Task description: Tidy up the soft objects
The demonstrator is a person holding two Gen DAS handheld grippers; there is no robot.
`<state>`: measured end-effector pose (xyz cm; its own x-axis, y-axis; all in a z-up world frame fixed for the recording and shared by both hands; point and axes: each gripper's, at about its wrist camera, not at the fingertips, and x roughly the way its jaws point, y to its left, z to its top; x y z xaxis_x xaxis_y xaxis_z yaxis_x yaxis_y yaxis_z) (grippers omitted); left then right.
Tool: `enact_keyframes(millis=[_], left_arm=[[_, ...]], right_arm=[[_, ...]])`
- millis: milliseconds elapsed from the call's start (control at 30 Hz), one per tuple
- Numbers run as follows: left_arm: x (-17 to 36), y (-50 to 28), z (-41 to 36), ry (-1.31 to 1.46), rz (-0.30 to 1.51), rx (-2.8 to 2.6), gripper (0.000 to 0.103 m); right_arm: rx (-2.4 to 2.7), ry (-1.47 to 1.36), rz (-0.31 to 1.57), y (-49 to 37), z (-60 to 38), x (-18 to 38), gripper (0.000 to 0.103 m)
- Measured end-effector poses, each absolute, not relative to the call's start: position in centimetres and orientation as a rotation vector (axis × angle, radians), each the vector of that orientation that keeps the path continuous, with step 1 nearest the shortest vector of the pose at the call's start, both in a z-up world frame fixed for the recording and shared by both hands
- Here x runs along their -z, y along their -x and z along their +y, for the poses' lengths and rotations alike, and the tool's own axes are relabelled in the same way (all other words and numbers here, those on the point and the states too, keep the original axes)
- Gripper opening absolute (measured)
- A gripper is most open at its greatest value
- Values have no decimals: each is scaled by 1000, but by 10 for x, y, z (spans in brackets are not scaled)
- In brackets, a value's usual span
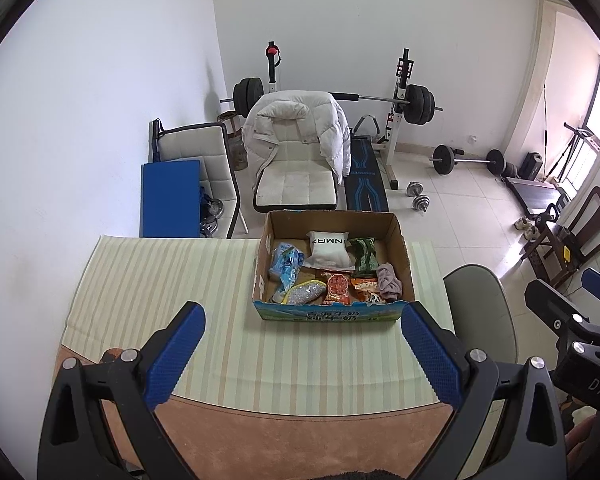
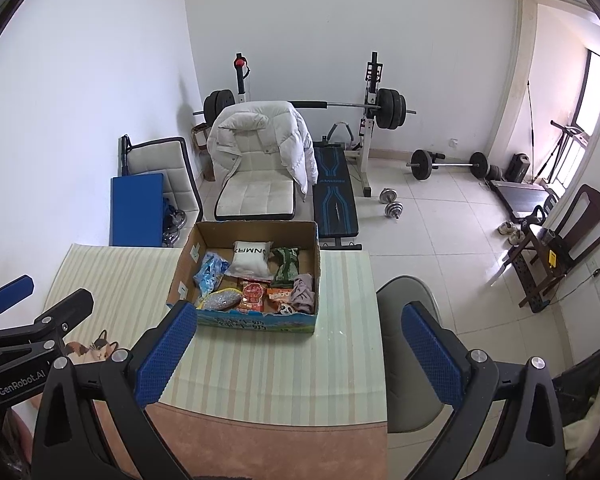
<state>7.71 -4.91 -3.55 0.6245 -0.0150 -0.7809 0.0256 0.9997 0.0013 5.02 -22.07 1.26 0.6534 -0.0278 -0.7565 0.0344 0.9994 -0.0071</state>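
Cardboard box point(image 1: 332, 276) of soft items on striped tablecloth point(image 1: 160, 300), home gym room, left gripper point(image 1: 304, 356) and right gripper point(image 2: 300, 356) wide open, empty.

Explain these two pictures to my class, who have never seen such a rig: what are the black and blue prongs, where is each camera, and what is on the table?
The prongs are two hand-held grippers, each carrying a fisheye camera that looks along its fingers. One picture comes from the left gripper, the other from the right gripper. Both are open and hold nothing. Each also shows at the edge of the other's view. On the striped tablecloth stands an open cardboard box filled with soft things: a white pillow pack, snack bags, a crumpled pinkish cloth. Behind are chairs and weights.
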Motion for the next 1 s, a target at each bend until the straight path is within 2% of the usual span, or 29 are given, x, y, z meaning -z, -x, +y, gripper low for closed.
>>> enact_keyframes(millis=[1000], left_arm=[[36,-75,-48,-31,883,27,101]], right_arm=[[56,-31,843,-38,-217,-10,103]])
